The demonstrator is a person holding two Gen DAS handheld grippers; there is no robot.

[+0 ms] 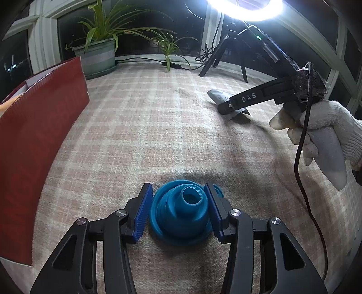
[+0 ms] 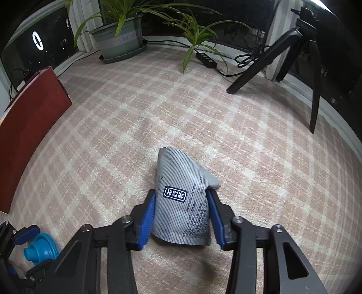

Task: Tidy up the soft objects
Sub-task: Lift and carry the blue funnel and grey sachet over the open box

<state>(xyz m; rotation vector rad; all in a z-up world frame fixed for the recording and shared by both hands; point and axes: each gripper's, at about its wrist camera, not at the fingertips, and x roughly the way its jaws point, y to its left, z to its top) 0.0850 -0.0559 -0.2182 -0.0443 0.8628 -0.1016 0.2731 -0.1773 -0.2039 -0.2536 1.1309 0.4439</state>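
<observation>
A blue soft collapsible funnel (image 1: 181,214) lies on the checked cloth between the blue pads of my left gripper (image 1: 178,210); the jaws straddle it, with a small gap on the left side. It also shows in the right wrist view (image 2: 39,248). A grey striped soft pouch (image 2: 185,203) with printed text sits between the pads of my right gripper (image 2: 181,214), which press against its sides. In the left wrist view the pouch (image 1: 218,96) lies under the right gripper (image 1: 228,108), held by a gloved hand (image 1: 328,126).
A red open box (image 1: 34,140) stands at the left, also in the right wrist view (image 2: 29,122). At the back are a potted plant (image 2: 120,38), a power strip (image 2: 207,60) and a black tripod (image 2: 294,56). A ring light (image 1: 246,9) shines above.
</observation>
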